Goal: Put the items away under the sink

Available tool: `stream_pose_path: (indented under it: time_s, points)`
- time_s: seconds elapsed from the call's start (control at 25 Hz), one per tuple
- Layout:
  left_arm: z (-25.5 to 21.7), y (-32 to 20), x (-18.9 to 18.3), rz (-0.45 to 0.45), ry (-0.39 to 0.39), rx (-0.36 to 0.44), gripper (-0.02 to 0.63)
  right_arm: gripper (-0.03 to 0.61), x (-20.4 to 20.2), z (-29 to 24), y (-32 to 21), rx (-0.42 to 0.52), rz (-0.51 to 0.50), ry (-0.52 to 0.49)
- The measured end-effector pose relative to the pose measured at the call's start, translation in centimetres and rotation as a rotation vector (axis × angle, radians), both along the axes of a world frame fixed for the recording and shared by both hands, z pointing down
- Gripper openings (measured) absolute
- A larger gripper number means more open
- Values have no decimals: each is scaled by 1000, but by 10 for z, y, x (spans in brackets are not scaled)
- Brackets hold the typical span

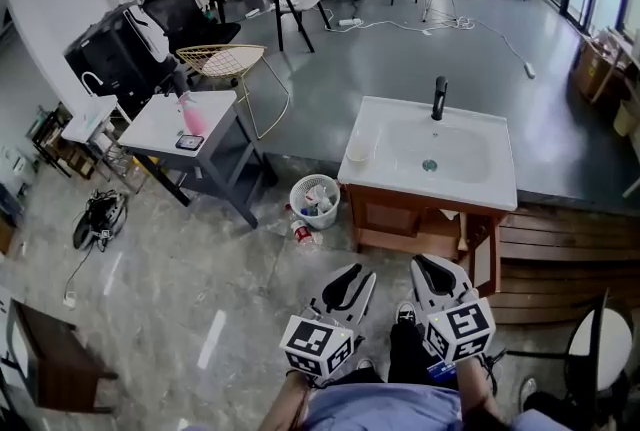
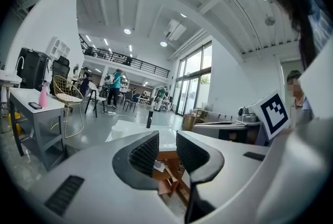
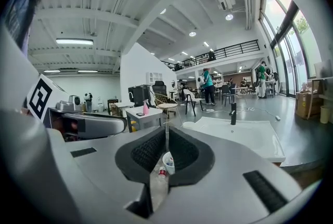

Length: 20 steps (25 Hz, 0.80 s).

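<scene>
1. Pink plastic spray bottle (image 1: 192, 115) stands near the right edge of the grey bench (image 1: 150, 131); label unreadable.
2. White round basket (image 1: 315, 201) sits on the floor, contents jumbled and hard to tell; small red-white container (image 1: 301, 231) just beside it.
3. Left tongs (image 1: 354, 277) low, near level, slightly apart, empty.
4. Right tongs (image 1: 426, 267) closed together, empty.
5. White sink (image 1: 470, 181); wooden cabinet (image 1: 392, 217) beneath it, inside mostly hidden.

Sink (image 1: 375, 124): centre right, atop the cabinet (image 1: 392, 217); tap (image 1: 438, 98) at its back rim, cup (image 1: 357, 151) on its left edge.
Bin (image 1: 296, 199): on the floor, just left of the cabinet; bottle (image 1: 301, 231) on the floor just before it.
Surface (image 1: 155, 129): well left of the sink; sprayer (image 1: 192, 114) and phone (image 1: 189, 142) on it, the phone in front.
Chair (image 1: 225, 61): behind the surface.
Steps (image 1: 560, 254): right of the cabinet.
</scene>
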<state>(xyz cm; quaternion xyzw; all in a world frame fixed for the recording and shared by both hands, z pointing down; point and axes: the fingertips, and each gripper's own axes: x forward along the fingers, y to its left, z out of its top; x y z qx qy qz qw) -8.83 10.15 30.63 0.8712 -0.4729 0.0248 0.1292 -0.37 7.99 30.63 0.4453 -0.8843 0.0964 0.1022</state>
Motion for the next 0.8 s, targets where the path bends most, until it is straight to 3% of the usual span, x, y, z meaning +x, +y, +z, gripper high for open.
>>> stream_pose_path:
  time_s: [0.8]
  points:
    - [27, -191, 22, -182, -31, -57, 124, 31, 23, 27, -197, -62, -185, 1]
